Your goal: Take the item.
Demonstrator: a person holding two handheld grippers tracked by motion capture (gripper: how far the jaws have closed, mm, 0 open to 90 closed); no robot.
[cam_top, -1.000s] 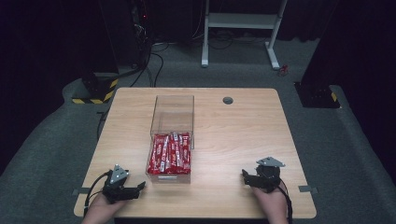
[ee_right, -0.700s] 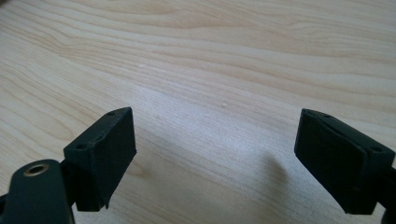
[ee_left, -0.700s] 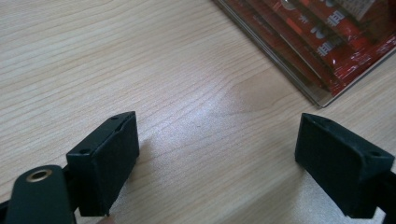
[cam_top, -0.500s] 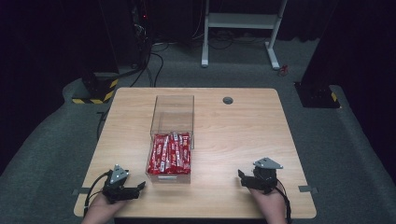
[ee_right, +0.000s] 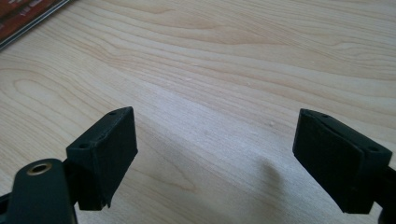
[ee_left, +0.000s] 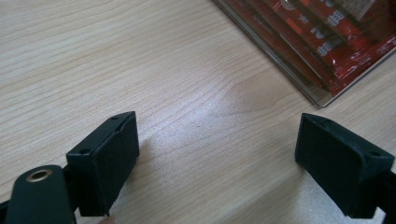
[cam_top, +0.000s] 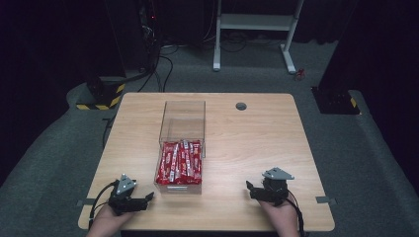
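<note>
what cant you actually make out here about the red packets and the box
- Count of red packets: high view, too small and overlapping.
- Packet print: left gripper view, cut off by the top and right edges.
- Clear box: whether a lid is on; the high view can't settle it.
- Right gripper view: just a corner of the box, cut by the edge.

Clear box (cam_top: 181, 143) of red packets (cam_top: 180, 162) is the one obstacle mid-table (cam_top: 257, 148). Bare wood right of the box out to the table edge, narrower bare strip left of it. Box top open. Left gripper (cam_top: 148, 198) just beside box's near-left corner, right gripper (cam_top: 248, 188) well apart, both spread wide over bare wood.
</note>
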